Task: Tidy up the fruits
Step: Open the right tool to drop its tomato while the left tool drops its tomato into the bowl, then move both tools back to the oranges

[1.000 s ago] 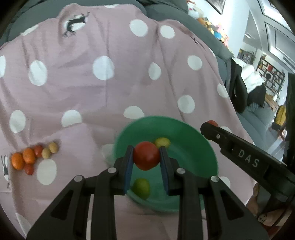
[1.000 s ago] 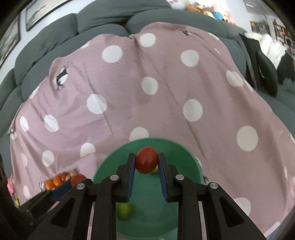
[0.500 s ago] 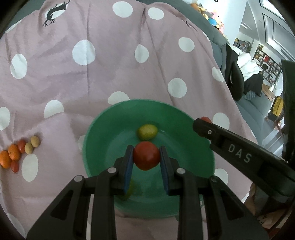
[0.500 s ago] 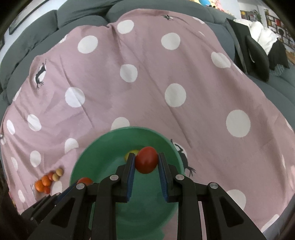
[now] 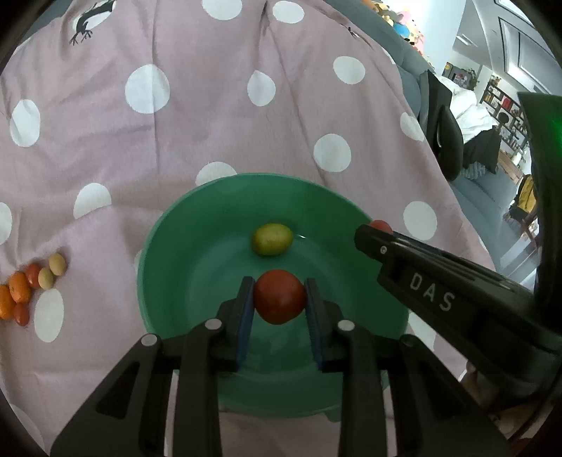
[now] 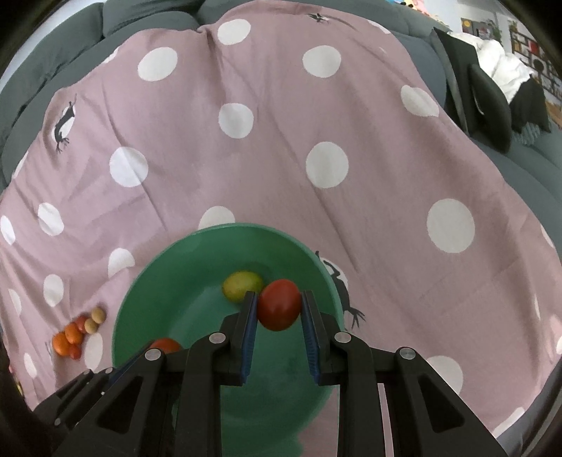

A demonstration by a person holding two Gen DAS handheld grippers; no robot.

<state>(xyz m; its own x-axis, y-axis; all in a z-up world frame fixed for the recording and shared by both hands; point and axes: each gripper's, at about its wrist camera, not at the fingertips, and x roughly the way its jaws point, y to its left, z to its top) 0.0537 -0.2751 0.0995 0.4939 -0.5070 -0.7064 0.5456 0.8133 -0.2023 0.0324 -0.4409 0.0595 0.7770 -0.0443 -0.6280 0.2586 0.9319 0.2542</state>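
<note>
While over the green bowl, each claw pinches 1 red fruit.

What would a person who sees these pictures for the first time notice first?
First the round green plastic bowl on the pink cloth with white dots, with one yellow-green oval fruit lying inside it. Above the bowl, the left gripper and the right gripper each hold a round red fruit, and, between their fingers. A small cluster of orange, red and beige fruits lies on the cloth, left of the bowl.

pink polka-dot cloth, grey sofa, bookshelf
</note>
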